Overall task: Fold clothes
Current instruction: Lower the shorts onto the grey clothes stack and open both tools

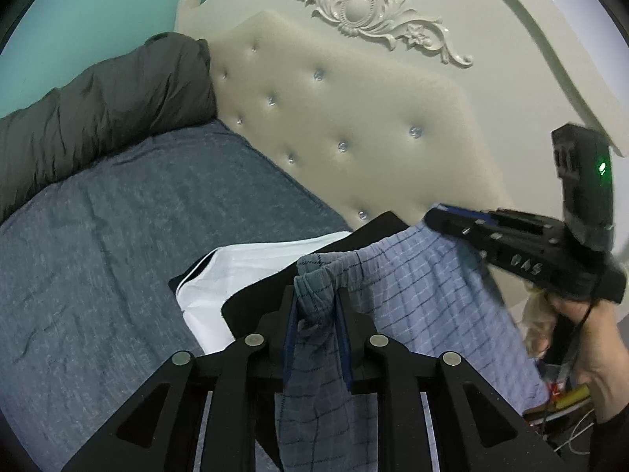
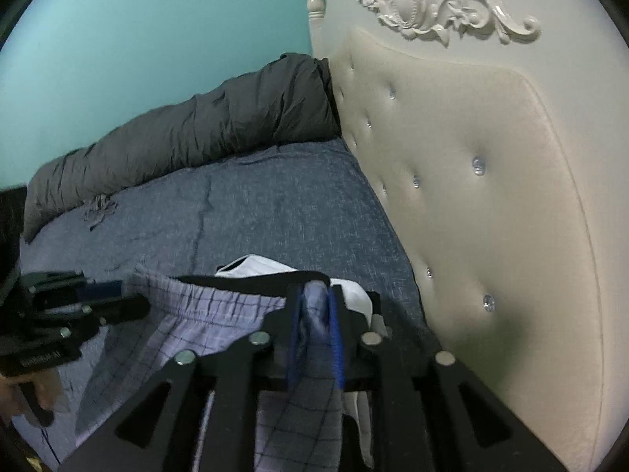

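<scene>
Left tongs [image 1: 316,306]: clenched on one end of the checked shorts' [image 1: 412,275] elastic waistband; right tongs [image 2: 316,314]: clenched on the other end; shorts hang between them above the bed [image 1: 118,236], over a black and white garment pile [image 1: 220,275]; advice: keep waistband taut and level, lower evenly onto bare sheet before folding.

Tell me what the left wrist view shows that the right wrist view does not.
Only the left wrist view shows the right gripper's green light and the hand holding it, with clutter beyond. Only the right wrist view shows the duvet's far end and a sheet crease. Both show the checked shorts held up by the waistband, left gripper and right gripper each shut on them, the white garment, the bed and headboard.
</scene>
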`<state>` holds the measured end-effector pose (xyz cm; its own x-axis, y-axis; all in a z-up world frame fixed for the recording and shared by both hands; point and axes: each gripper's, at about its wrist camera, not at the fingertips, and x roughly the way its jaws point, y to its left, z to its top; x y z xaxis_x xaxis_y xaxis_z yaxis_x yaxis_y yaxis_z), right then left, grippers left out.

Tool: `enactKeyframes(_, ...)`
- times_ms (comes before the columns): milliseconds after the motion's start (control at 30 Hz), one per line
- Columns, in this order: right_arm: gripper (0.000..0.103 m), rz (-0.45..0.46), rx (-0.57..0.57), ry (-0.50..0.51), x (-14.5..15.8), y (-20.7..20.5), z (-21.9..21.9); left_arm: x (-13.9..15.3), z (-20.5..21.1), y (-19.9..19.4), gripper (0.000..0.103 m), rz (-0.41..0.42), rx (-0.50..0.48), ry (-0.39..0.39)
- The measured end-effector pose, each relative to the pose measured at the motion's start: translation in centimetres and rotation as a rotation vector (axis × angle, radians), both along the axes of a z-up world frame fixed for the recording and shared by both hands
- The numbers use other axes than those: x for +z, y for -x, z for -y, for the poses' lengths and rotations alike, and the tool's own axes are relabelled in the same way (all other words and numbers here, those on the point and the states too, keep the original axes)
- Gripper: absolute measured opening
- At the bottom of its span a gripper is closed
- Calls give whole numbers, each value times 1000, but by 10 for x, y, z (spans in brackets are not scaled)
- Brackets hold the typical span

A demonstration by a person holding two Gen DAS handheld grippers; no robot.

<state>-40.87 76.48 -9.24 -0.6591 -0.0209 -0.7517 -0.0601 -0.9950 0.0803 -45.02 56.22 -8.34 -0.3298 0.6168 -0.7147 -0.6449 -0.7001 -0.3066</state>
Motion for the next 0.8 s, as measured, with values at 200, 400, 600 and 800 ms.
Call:
enactKeyframes(200,45,-86,-59,58,17,-22,-18,5,12,-2,57,-38,42,24)
enactKeyframes(400,36,-189,8,125,39,-54,-14,24,25,-13,60,-118,40,15)
enactKeyframes(600,9,-136,108,104,29,-61,7,17,10,-24,50,-130,-21,33)
enactKeyframes(800,6,-27,81,86,1,-58,5,-11,0,-17,37,-85,-10,103)
